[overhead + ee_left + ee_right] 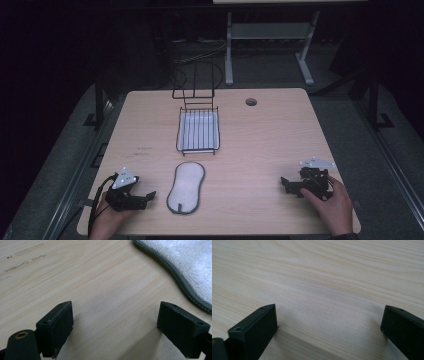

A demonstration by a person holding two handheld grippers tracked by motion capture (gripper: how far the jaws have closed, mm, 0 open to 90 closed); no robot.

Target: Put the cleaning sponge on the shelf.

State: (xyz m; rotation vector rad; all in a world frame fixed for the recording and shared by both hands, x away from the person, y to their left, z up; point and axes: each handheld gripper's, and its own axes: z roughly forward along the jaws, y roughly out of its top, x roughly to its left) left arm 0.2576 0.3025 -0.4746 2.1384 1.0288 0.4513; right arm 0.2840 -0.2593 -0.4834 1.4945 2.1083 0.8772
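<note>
start position: both grippers rested on the table, nothing grasped yet.
left gripper (150, 194) and right gripper (283, 183) are spread wide and empty; the grey-edged white cloth pad (185, 188) lies at six o'clock of the wire rack (198, 131), so a reach from the left seems called for.

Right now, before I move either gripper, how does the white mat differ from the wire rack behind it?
The white mat lies flat and soft on the table, while the wire rack is rigid, with a raised back. The mat is pale cloth with a grey edge; the rack is black wire over a pale tray. The mat sits near the left gripper; the rack is farther back. Both lie lengthwise along the table's middle, and neither is touched.
</note>
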